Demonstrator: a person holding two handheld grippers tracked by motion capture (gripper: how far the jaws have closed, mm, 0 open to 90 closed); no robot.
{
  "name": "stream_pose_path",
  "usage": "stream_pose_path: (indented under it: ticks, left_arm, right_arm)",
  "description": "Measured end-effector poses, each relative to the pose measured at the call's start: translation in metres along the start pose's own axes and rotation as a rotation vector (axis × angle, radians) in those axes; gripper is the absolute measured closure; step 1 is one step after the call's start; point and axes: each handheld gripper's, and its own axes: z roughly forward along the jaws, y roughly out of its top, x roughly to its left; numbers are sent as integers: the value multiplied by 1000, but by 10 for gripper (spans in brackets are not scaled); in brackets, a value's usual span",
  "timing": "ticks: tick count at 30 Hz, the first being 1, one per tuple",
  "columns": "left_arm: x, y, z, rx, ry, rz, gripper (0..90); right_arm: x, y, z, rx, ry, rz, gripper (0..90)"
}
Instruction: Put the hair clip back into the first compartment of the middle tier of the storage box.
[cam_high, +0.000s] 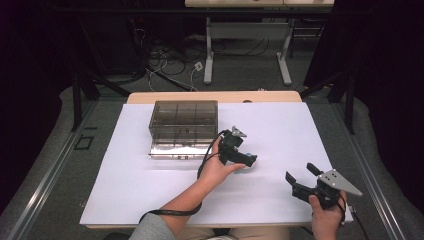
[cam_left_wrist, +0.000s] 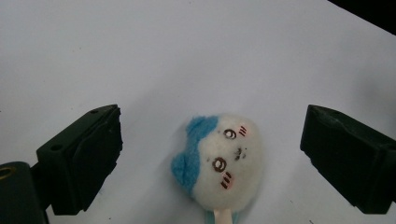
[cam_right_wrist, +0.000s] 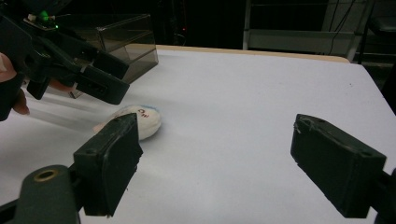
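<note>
A small white plush toy (cam_left_wrist: 219, 158) with a blue ear patch and a drawn face lies on the white table top (cam_high: 285, 125). My left gripper (cam_left_wrist: 212, 128) hovers over it, its jaws wide apart on either side without touching it. From above, the left gripper (cam_high: 248, 161) covers most of the toy (cam_high: 244, 168). My right gripper (cam_high: 300, 173) rests near the table's front right corner, open with nothing between its jaws. The right gripper view looks past its own jaws (cam_right_wrist: 217, 135) at the toy (cam_right_wrist: 142, 120) under the left gripper (cam_right_wrist: 108, 77).
A smoky translucent compartment box (cam_high: 184, 125) stands at the back left of the white top, and its corner (cam_right_wrist: 126, 37) lies behind the left gripper. Cables and desk legs (cam_high: 209, 55) lie on the floor beyond the table.
</note>
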Motion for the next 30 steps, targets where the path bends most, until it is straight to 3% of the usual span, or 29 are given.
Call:
stream_pose_path:
  ticks: [8,20,30]
  left_arm:
    - [-1,-3,6,38,-6,14,61]
    - [0,-11,18,74,-18,-3,89]
    - [-4,-14,24,77,-12,-13,152]
  right_arm:
    - [0,-1,1,-3,-2,0,153]
    - [0,-1,1,-2,2,3,153]
    - [0,-1,4,5,9,0,153]
